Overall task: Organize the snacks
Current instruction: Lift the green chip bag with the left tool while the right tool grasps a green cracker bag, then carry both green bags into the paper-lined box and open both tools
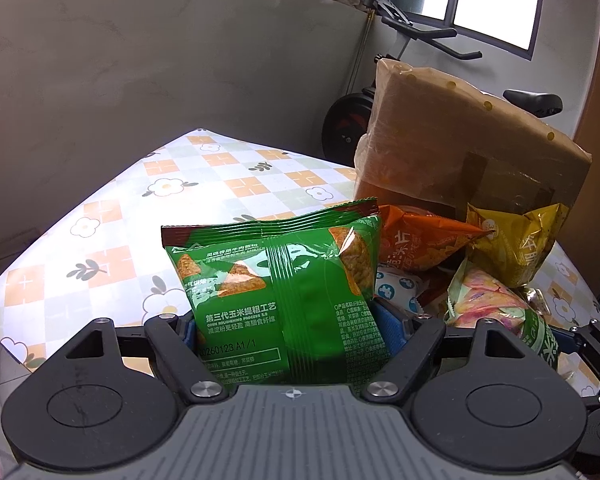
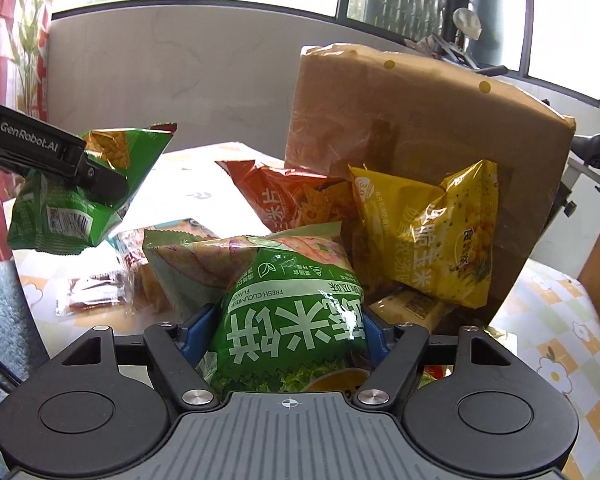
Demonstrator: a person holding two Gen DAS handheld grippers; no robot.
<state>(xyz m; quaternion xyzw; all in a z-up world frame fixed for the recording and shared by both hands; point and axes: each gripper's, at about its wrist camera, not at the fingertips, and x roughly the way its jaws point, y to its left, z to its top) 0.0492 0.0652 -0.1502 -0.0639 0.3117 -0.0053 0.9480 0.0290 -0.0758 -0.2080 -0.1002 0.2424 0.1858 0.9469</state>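
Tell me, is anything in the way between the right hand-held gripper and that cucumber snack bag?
Nothing visible. The cucumber snack bag already sits between the right hand-held gripper's blue pads, which press its sides. The yellow bag and orange bag lie behind it.

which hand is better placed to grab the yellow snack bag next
Neither is free: the left gripper holds a green chip bag and the right gripper a cucumber rice cracker bag. Once emptied, the right is probably better, since the yellow bag sits just ahead of it.
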